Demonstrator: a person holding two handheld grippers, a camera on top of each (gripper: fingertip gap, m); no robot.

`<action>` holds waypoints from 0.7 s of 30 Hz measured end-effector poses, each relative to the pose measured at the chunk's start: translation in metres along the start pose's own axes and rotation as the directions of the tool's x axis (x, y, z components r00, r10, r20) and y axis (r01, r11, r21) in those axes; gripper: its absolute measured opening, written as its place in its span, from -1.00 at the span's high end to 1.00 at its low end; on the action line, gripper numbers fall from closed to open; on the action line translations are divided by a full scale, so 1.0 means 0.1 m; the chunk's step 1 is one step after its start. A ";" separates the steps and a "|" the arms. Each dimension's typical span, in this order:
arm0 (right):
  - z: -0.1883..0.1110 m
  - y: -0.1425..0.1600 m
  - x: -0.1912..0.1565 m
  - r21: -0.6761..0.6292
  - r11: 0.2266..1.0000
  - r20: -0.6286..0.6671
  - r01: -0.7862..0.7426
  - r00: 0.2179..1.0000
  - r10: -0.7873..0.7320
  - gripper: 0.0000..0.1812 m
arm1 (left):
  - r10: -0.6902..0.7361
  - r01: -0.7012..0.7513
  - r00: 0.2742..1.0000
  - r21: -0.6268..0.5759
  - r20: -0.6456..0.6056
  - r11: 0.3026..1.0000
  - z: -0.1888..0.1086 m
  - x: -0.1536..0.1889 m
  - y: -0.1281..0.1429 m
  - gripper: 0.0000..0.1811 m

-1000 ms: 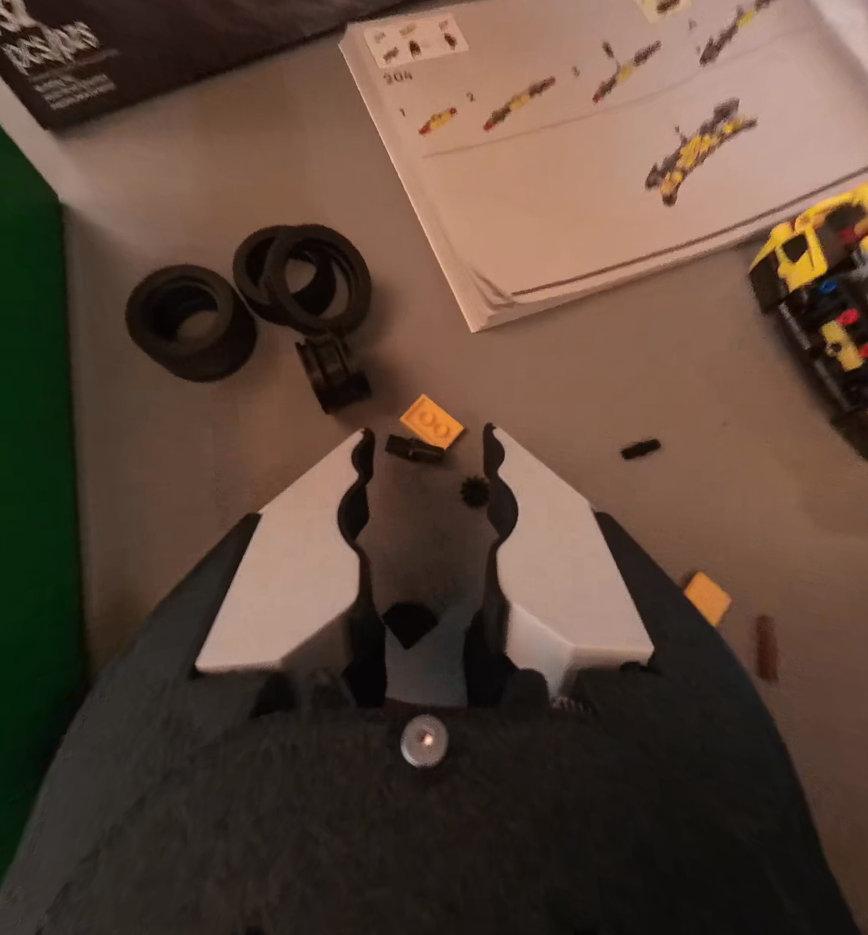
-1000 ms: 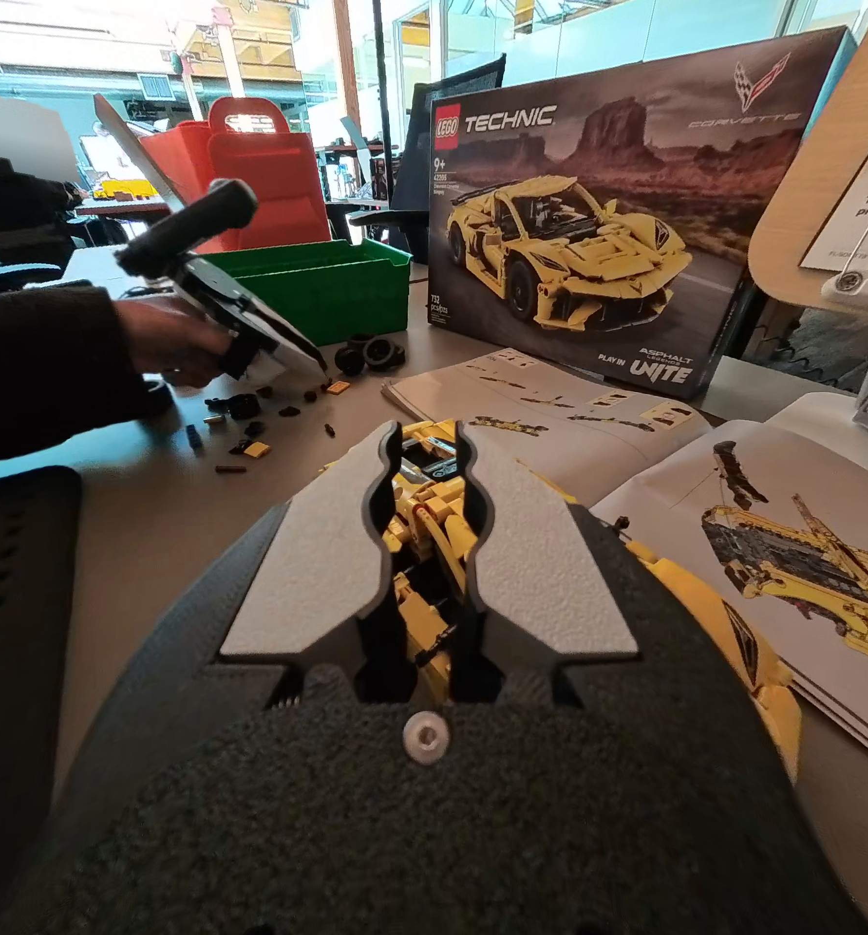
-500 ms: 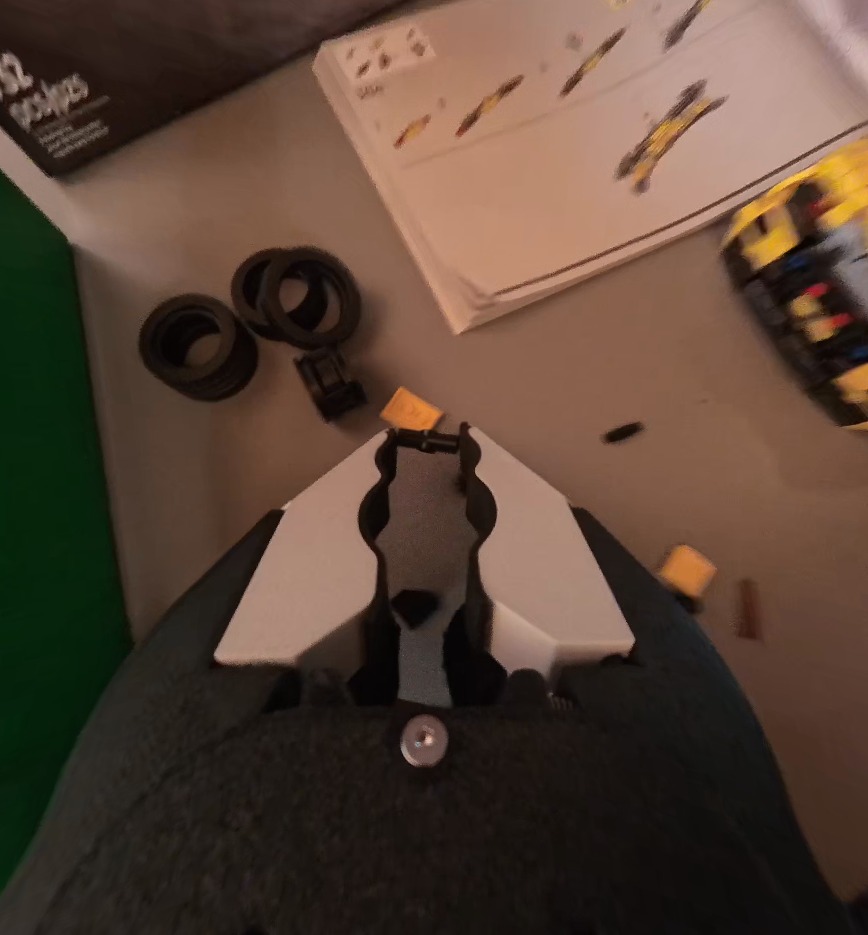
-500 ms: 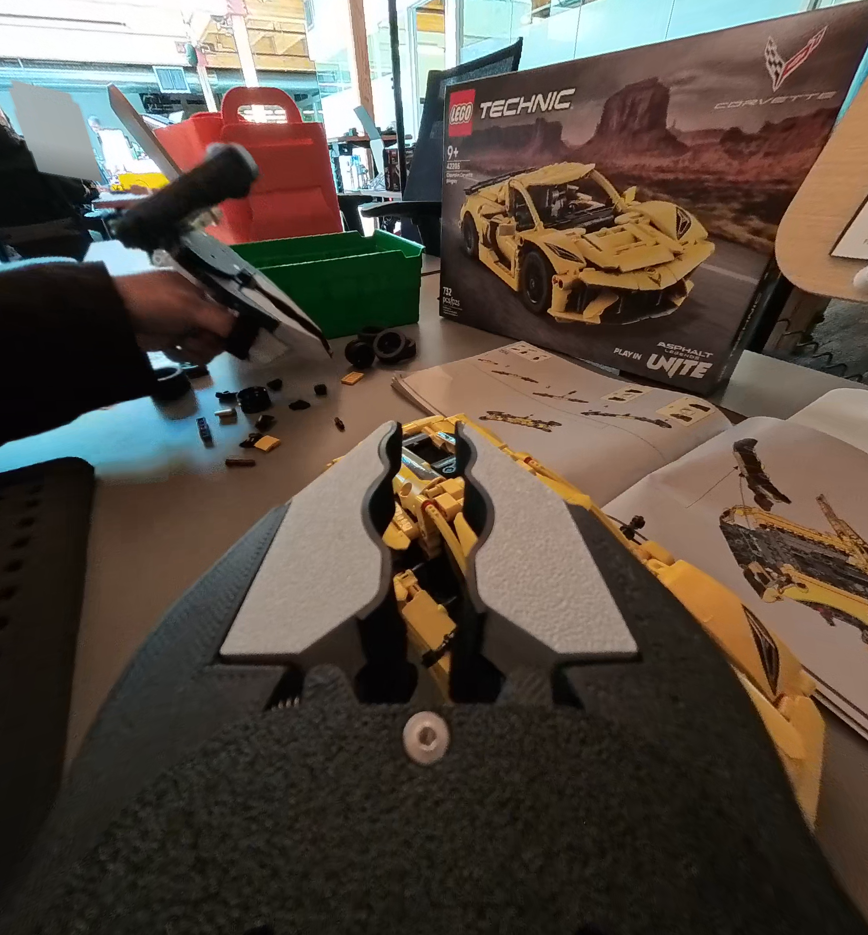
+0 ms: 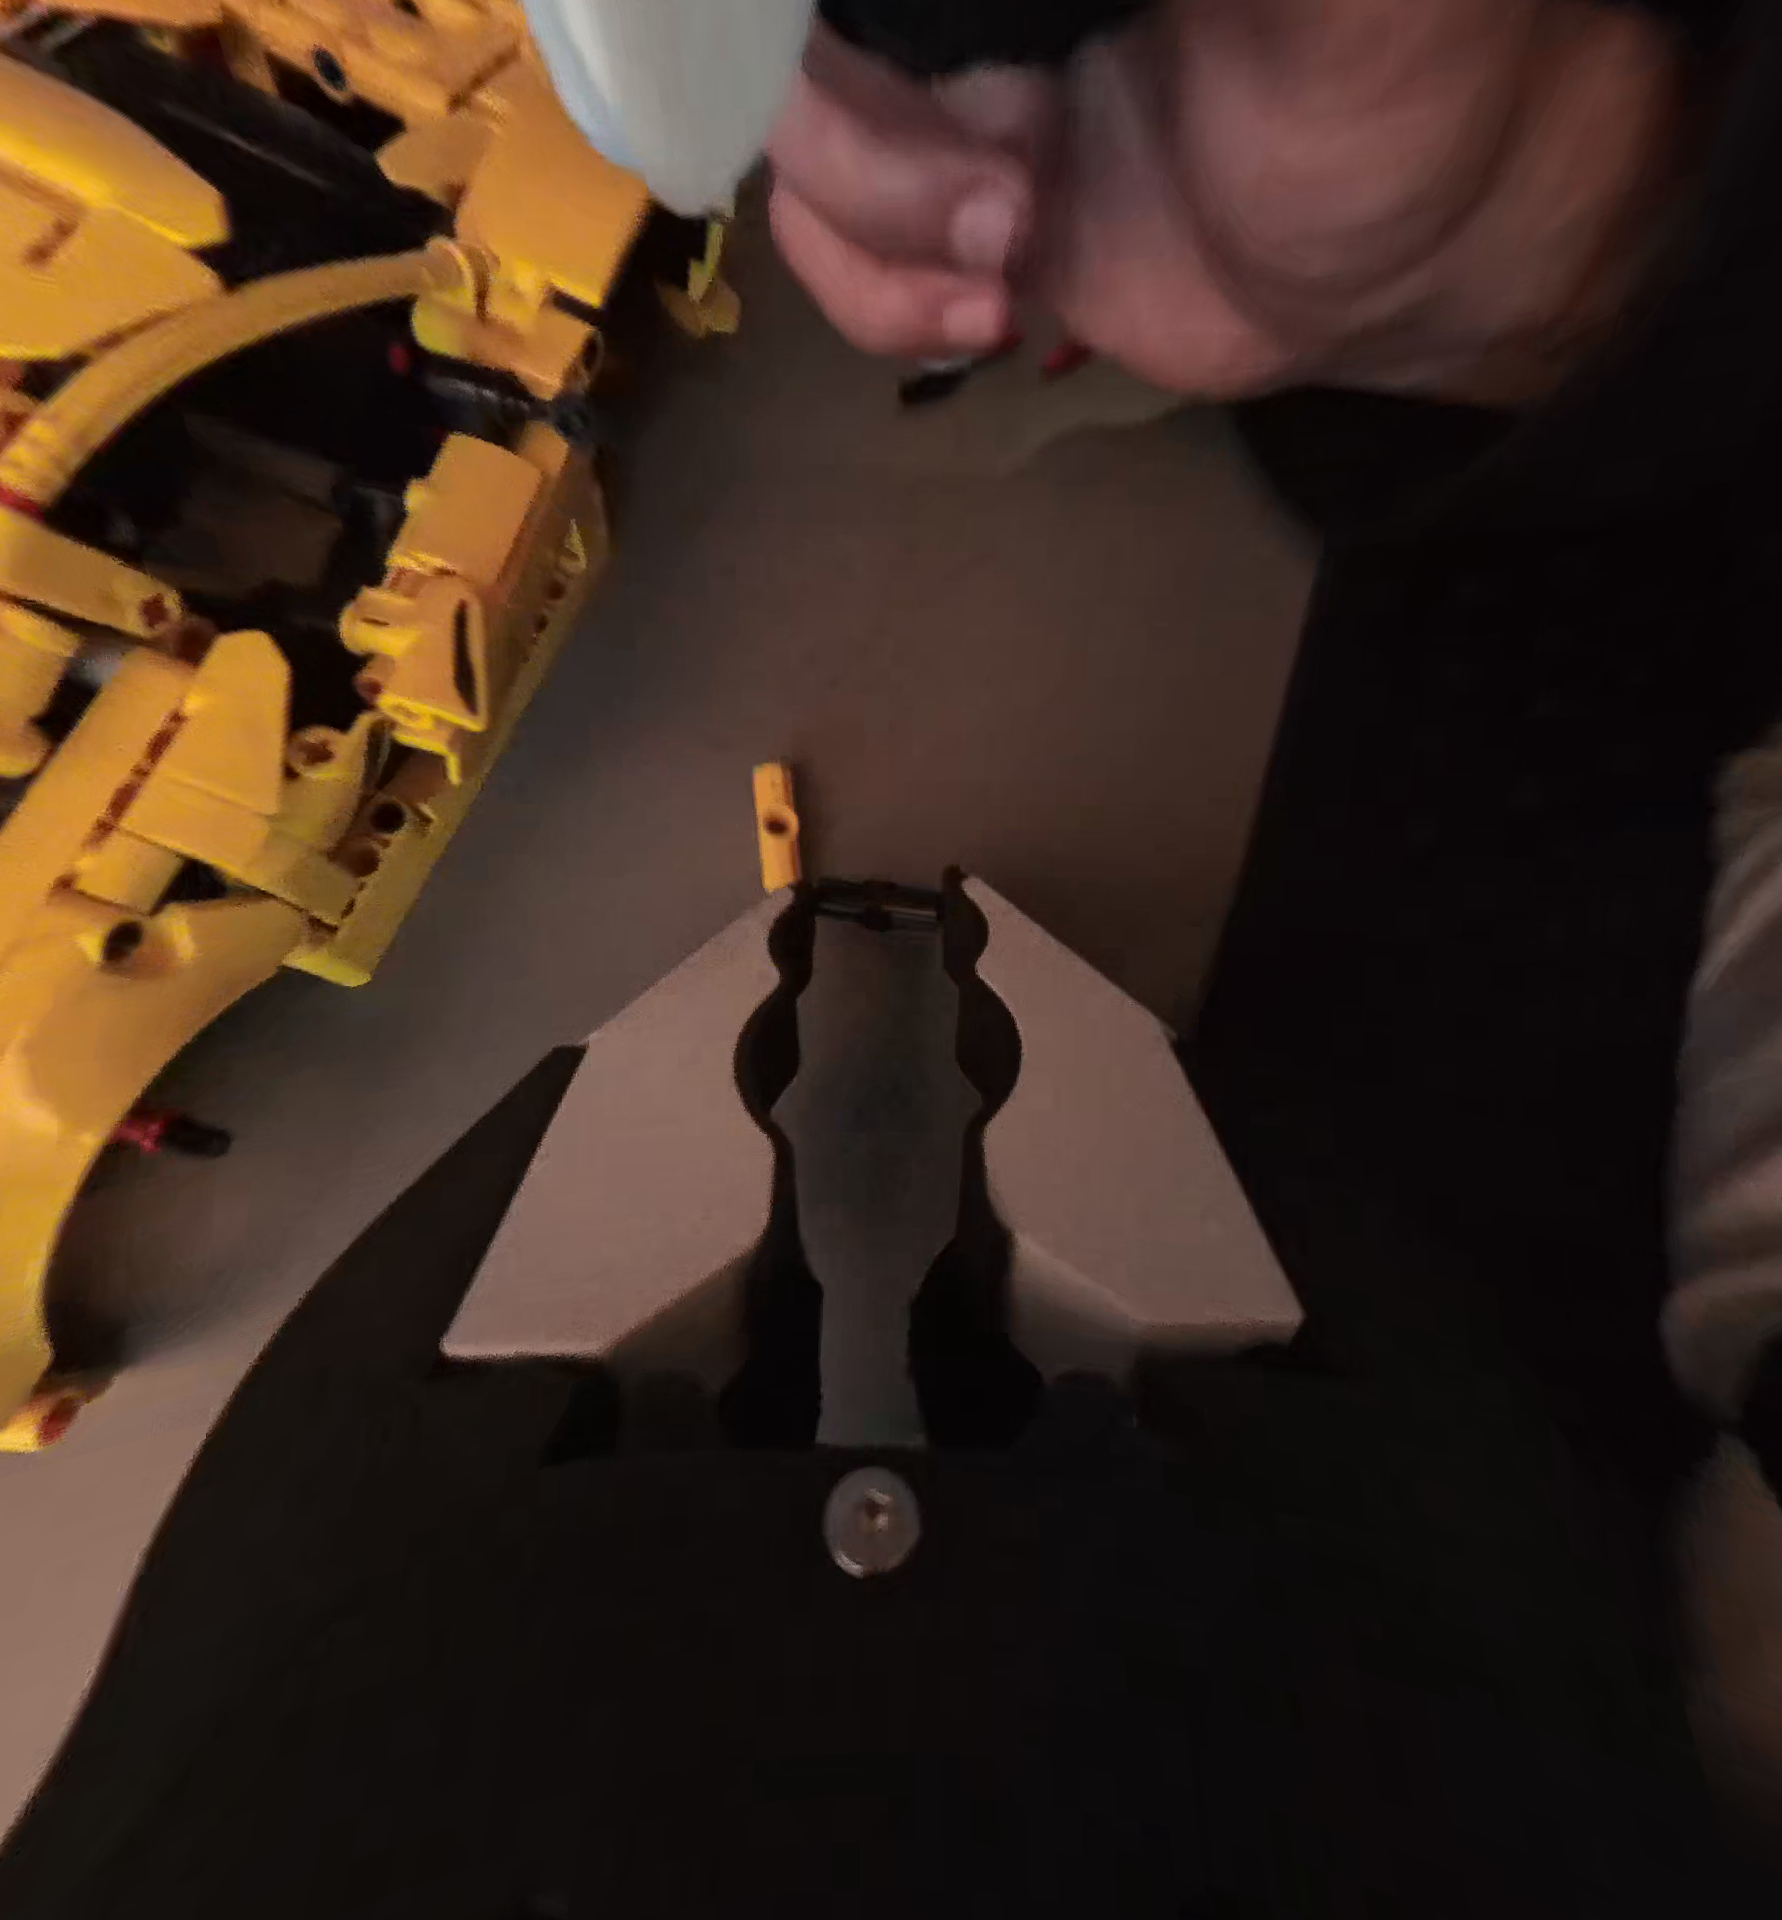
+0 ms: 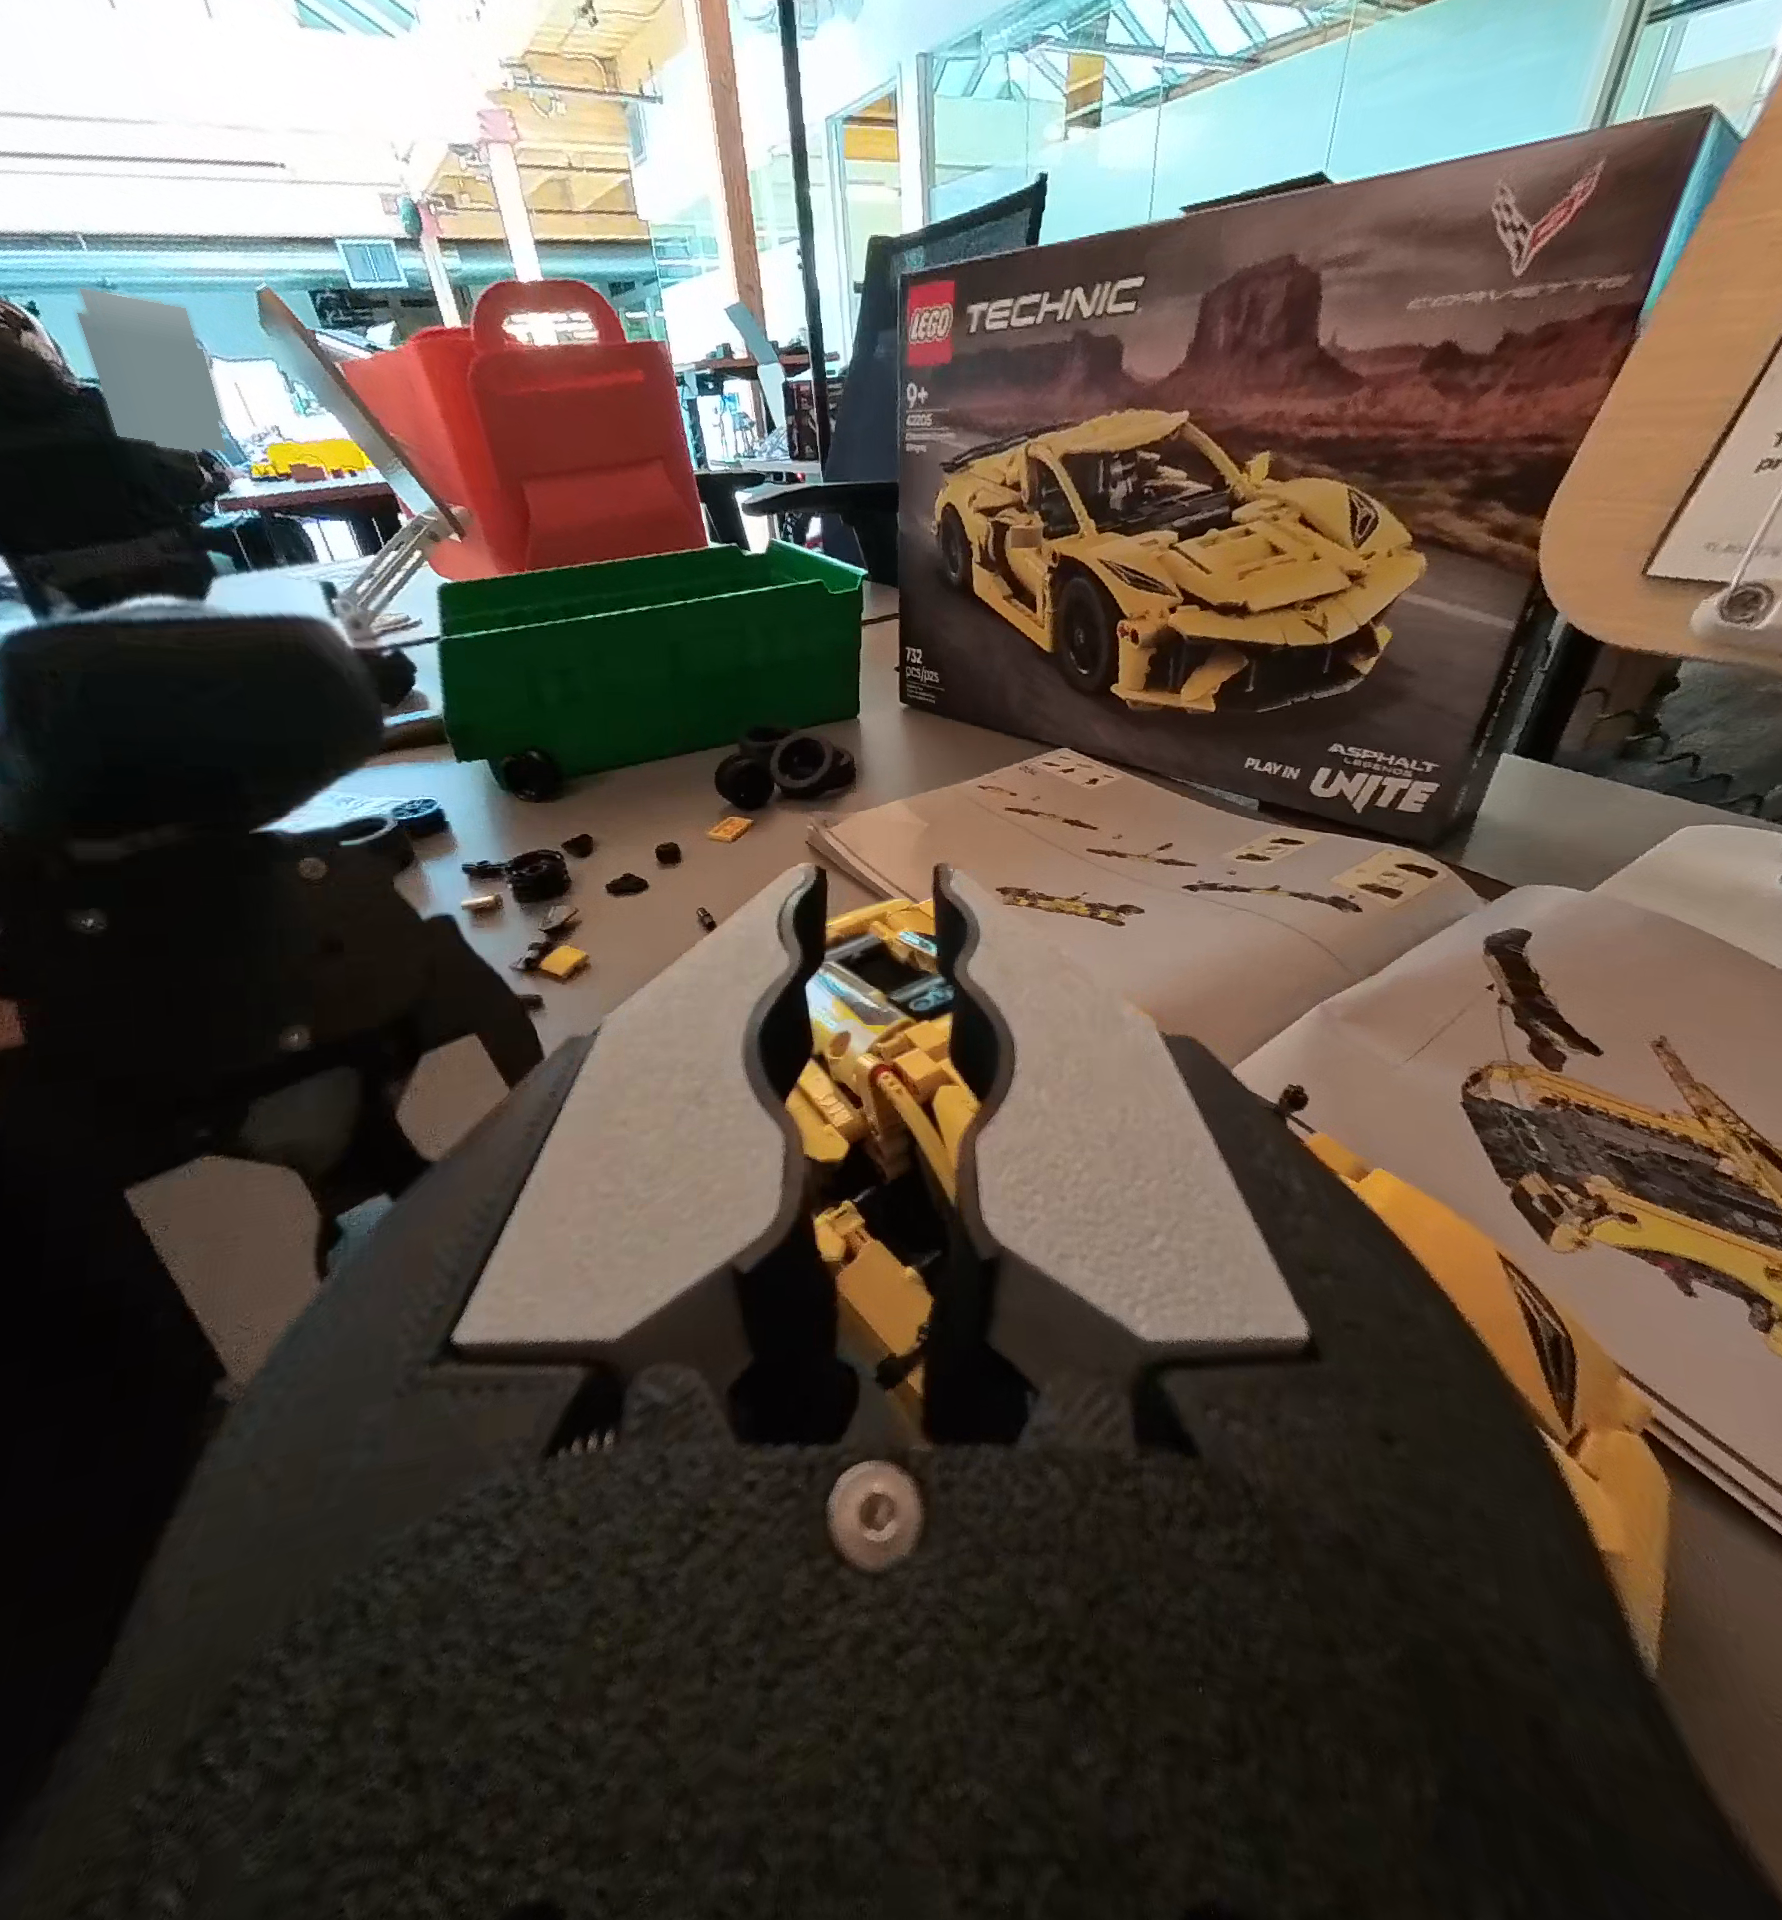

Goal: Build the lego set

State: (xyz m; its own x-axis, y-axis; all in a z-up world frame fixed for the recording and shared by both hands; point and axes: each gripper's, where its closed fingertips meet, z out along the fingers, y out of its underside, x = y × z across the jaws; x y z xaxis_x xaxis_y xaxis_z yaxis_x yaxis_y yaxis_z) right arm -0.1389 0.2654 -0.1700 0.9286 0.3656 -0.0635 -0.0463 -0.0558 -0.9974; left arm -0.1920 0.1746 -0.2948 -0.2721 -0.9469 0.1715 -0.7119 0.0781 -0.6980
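A: What has changed in the left wrist view?

B: The tyres and booklet are gone. The yellow car (image 5: pixel 243 582) now fills the upper left, and the left tongs (image 5: pixel 876 899) sit mid-frame, clenched on a black pin (image 5: pixel 871 902) picked from the counter (image 5: pixel 970 623). A hand (image 5: pixel 1230 187) shows upper right.

A: And the right tongs (image 6: pixel 876 894)?

B: At centre, nearly closed around the car (image 6: pixel 887 1101), steadying it as before. I judge the pin goes into the car next.

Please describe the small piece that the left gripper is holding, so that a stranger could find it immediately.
Start at the yellow car model; right of it is the left gripper. Across its fingers' tips lies a short black pin, unlike the yellow piece beside it.
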 end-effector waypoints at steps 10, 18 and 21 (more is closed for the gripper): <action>0.00 0.01 -0.07 -0.011 0.999 0.010 0.039 0.999 -0.039 0.78 | -0.207 0.169 0.960 0.195 0.189 0.966 -0.73 -0.47 -0.01 0.57; 0.00 0.00 -0.07 -0.006 1.000 0.022 0.005 1.000 -0.005 0.78 | -0.394 0.404 0.593 0.163 0.702 0.900 -2.38 -1.53 1.65 0.58; 0.01 0.01 -0.06 -0.009 1.000 0.021 0.001 1.000 -0.001 0.78 | -0.351 0.412 0.631 0.085 0.692 0.907 -2.40 -1.60 1.85 0.59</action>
State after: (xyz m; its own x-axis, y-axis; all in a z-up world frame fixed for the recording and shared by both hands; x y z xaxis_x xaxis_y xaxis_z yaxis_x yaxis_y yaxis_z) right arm -0.1447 0.2639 -0.1709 0.9208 0.3849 -0.0631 -0.0418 -0.0636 -0.9971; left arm -0.4360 0.4153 -0.2843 0.5260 -0.8408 -0.1279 -0.7032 -0.3454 -0.6215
